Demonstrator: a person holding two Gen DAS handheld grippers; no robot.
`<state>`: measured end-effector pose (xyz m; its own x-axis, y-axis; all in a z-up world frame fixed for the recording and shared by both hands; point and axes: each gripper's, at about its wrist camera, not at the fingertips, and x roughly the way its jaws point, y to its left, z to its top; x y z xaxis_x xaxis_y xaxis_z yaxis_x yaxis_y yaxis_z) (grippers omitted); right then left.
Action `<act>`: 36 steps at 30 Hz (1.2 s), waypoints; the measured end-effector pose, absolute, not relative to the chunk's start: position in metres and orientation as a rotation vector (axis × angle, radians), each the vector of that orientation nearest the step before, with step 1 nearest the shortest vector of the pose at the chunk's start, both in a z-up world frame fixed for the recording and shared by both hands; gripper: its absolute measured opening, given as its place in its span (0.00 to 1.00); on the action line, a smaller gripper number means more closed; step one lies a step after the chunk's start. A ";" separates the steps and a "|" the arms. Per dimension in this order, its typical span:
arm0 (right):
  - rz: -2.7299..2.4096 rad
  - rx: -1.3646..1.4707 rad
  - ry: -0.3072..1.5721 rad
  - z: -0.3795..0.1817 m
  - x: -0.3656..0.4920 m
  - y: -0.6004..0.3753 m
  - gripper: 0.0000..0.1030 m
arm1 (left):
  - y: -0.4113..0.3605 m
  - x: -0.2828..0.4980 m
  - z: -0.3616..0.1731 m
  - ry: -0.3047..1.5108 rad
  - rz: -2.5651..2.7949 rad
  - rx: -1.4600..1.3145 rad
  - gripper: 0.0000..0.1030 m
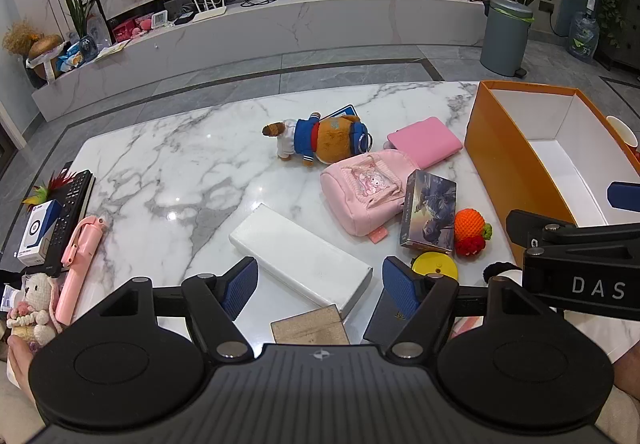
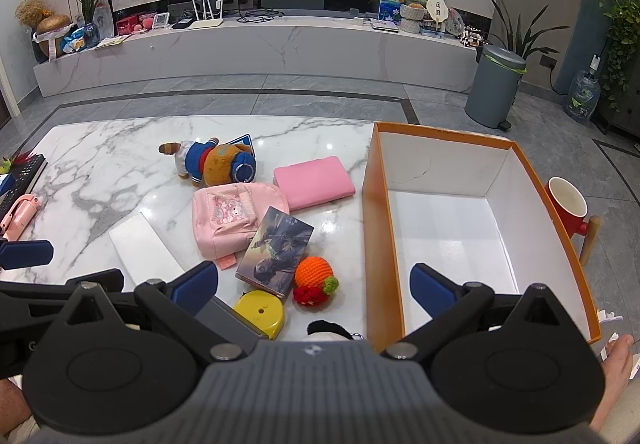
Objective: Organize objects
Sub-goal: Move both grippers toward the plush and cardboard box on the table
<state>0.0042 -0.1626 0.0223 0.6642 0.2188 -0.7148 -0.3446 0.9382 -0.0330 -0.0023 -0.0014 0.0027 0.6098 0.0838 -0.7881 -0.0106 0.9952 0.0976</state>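
1. At the far left of the left wrist view, a black remote, a pink handheld gadget and a small white crochet doll lie along the table edge.
2. The left tool sits at the lower centre of that view, its blue pads spread wide and gripping nothing; between them shows the near end of a long white box.
3. Above it, mid-frame, a brown plush dog in a blue jacket lies on its side.
4. Right of the dog lies a flat pink case, its near edge touching a pink mini backpack.
5. A picture-printed box leans against the backpack; just beside it are an orange crochet fruit and a round yellow case.
6. The orange cardboard box, white inside, fills the right of the right wrist view.
7. The right tool is spread wide and holds nothing: one pad is over the table, the other over the box interior.
8. A red mug stands beyond the box's right wall.
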 end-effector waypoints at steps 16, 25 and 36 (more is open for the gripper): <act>0.321 -0.172 0.780 0.023 0.004 -0.163 0.99 | -0.001 -0.002 0.003 0.913 0.057 0.087 0.80; 0.358 -0.168 0.751 0.027 0.005 -0.167 0.99 | 0.005 -0.002 0.007 0.893 0.016 0.096 0.88; 0.561 -0.311 0.559 0.024 -0.009 -0.160 0.99 | 0.009 0.003 -0.027 0.949 -0.068 0.201 0.99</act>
<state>-0.0093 -0.1597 0.0242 0.7048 0.4141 -0.5760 -0.5778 0.8062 -0.1275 0.0034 0.0088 -0.0268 0.5820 0.0301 -0.8126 0.1462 0.9791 0.1411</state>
